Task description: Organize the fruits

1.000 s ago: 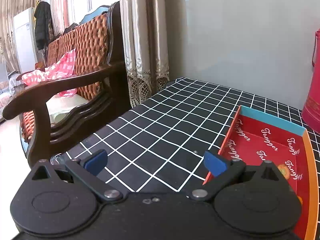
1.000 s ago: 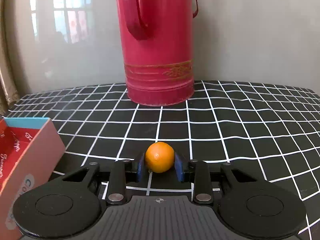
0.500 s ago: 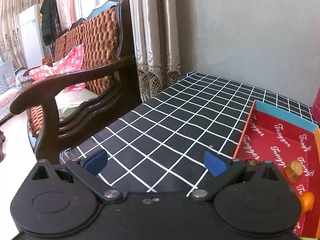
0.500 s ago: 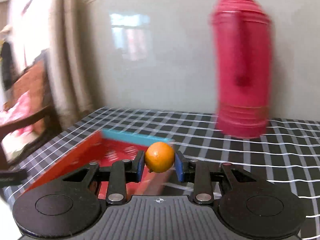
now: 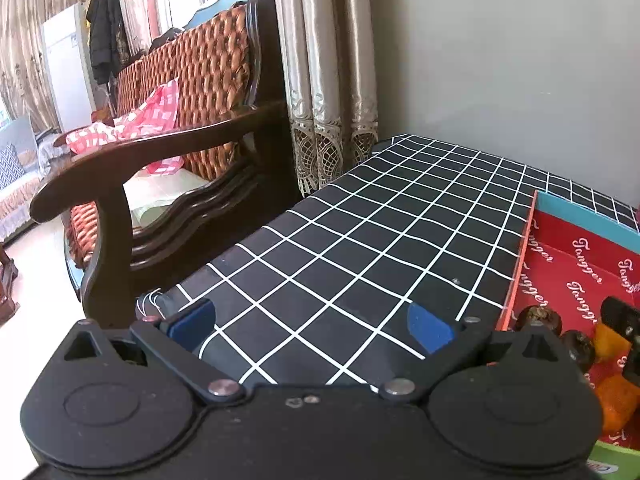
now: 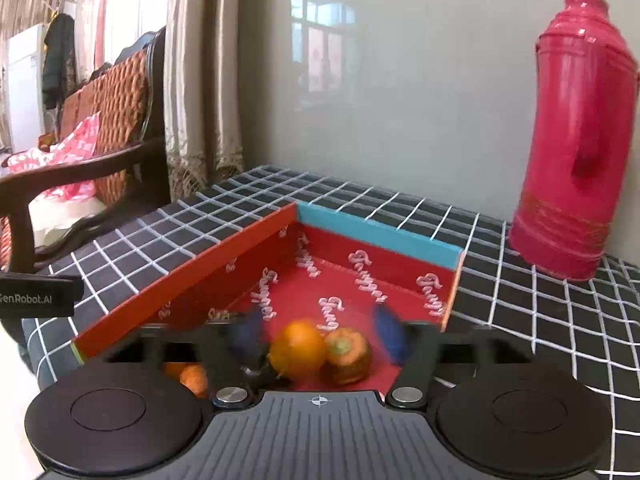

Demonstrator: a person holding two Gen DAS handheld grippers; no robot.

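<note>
A round orange (image 6: pixel 298 350) is seen inside the red box (image 6: pixel 192 276) on the checked tablecloth (image 6: pixel 520 320), lying between the blurred blue pads (image 6: pixel 386 338) of the right gripper (image 6: pixel 316 336); the jaws are spread well wider than the fruit, and no pad is seen touching it, so the orange is judged to be released rather than carried. Just beside it on its right, and apparently touching it, a second fruit (image 6: pixel 346 356) with a pale stem end is shown; more orange pieces (image 6: pixel 192 378) are partly hidden behind the gripper's left linkage.

The relation that matters is plain — the orange sits directly ahead of the right gripper and slightly left of its centre line, low in the box's near end; being round, it offers no long axis to align with. A straight withdrawal upward and back would be called for, with care that the pads do not nudge the neighbouring fruit.

The left gripper (image 5: pixel 312 320) is held with its jaws wide apart and nothing between them, over bare tablecloth beside the box's left wall (image 5: pixel 520 264); dark fruits (image 5: pixel 538 316) and orange pieces (image 5: pixel 610 342) are glimpsed in the box at the frame's right edge. The right gripper is by far the nearer to the orange; a red thermos (image 6: pixel 576 140) stands well clear behind the box.
</note>
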